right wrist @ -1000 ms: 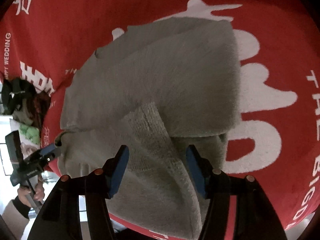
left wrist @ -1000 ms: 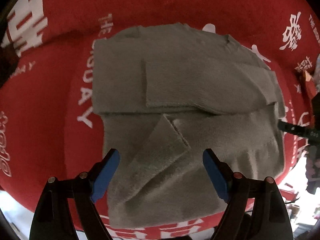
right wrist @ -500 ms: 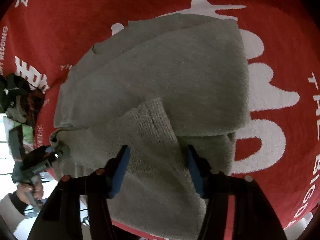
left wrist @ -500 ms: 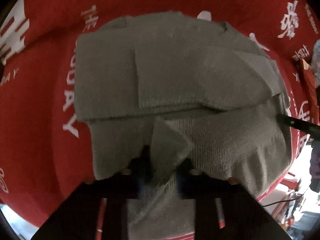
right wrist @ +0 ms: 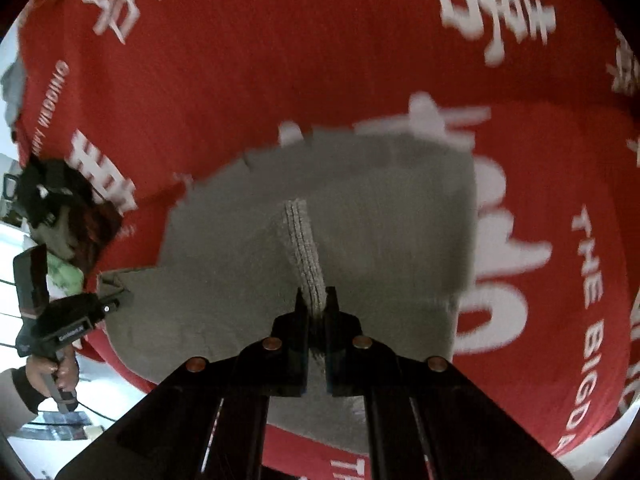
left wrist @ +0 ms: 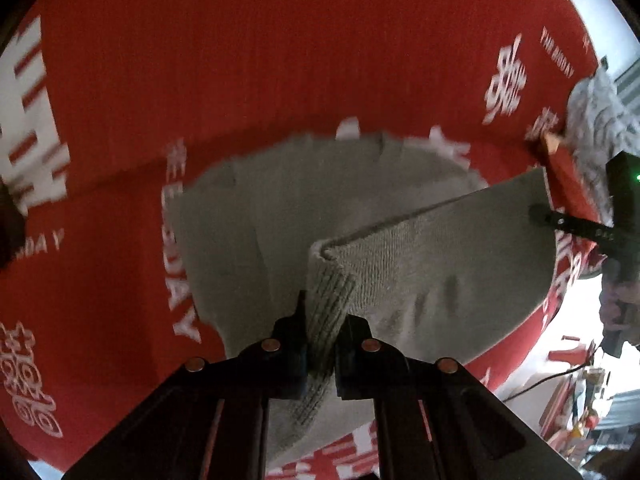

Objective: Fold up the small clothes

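Observation:
A grey knit sweater lies on a red cloth with white lettering, sleeves folded in. In the left wrist view my left gripper is shut on the ribbed hem, which stands up between the pads. The hem edge runs taut to the right, where the right gripper's tip holds its other corner. In the right wrist view my right gripper has its jaws closing tight on the ribbed hem of the sweater, pinched between the pads. The left gripper, in a person's hand, grips the hem's left corner.
A pale grey-white garment lies at the red cloth's right edge. Dark and green items sit off the cloth's left edge. The red cloth stretches wide beyond the sweater. Floor clutter and cables show past the near edge.
Both grippers were open over the sweater's hem. They have shut on it and risen, lifting the hem off the red cloth into a taut raised edge.

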`<state>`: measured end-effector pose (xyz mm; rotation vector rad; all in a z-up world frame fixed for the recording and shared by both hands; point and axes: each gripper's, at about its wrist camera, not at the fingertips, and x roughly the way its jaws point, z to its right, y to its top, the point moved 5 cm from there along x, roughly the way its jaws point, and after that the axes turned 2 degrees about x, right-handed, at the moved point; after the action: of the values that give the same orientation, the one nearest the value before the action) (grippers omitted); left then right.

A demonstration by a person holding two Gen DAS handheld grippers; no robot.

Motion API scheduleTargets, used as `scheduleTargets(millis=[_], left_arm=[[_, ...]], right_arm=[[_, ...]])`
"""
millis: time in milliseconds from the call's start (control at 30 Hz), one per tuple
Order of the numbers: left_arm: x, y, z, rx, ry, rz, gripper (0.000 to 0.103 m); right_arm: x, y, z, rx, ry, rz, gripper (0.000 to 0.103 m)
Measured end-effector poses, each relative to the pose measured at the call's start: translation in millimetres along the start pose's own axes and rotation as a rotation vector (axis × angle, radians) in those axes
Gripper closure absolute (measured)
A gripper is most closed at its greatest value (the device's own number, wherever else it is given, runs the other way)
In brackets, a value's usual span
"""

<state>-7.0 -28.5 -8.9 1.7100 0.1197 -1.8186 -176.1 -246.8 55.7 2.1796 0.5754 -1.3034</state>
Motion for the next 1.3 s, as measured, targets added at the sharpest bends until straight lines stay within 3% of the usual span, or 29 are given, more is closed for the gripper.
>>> scheduleTargets(millis=[100,233,467,633,700,767,867,967,1067,1200,1300], left_arm=[[0.1,29.0,-8.3,0.012,0.02,0.05,0.092],[32.7,66.3,-25.2,-0.016,0.06,0.094,0.092],[134.8,86.2,-54.0,-0.072,0.211,-0.005,0.092],[164.4,83.7,-70.4,-0.107,0.267,-0.032,0.092],[166.3,85.1,-73.4,-0.099,0.298,-0.032,0.077],[161.8,88.3,-82.4,-0.095,0.393,-0.018,0.043],[145.2,91.1,-110.1,-0.163,0.472,-0.003,0.041],[127.6,88.9,-128.4,-0.219,0.47,-0.009,0.041],[106.3,84.1,-129.3,-0.196,0.439,-0.007,0.041],[89.8,59.7,-101.4,-0.21,0.272,-0.022,0.041],[95.2,33.1,-69.2,-0.205,0.182,-0.048,0.041]], right_arm=[[0.5,31.3,-6.6,-0.042,-0.013,0.036,0.097],[31.6,73.2,-2.1,-0.077,-0.05,0.039,0.097],[114.6,102.6,32.4,-0.02,-0.104,-0.049,0.097],[157.5,101.9,50.4,0.007,-0.135,-0.082,0.097],[166.3,100.0,55.9,0.014,-0.146,-0.086,0.097],[168.0,100.9,57.3,0.022,-0.147,-0.075,0.097],[165.3,103.4,55.2,0.014,-0.171,-0.073,0.097],[156.9,108.3,55.2,-0.008,-0.23,-0.067,0.096],[142.2,110.6,66.7,0.009,-0.303,-0.055,0.094],[109.5,96.4,80.6,0.177,-0.148,-0.033,0.094],[93.7,67.6,70.6,0.187,-0.074,-0.046,0.094]])
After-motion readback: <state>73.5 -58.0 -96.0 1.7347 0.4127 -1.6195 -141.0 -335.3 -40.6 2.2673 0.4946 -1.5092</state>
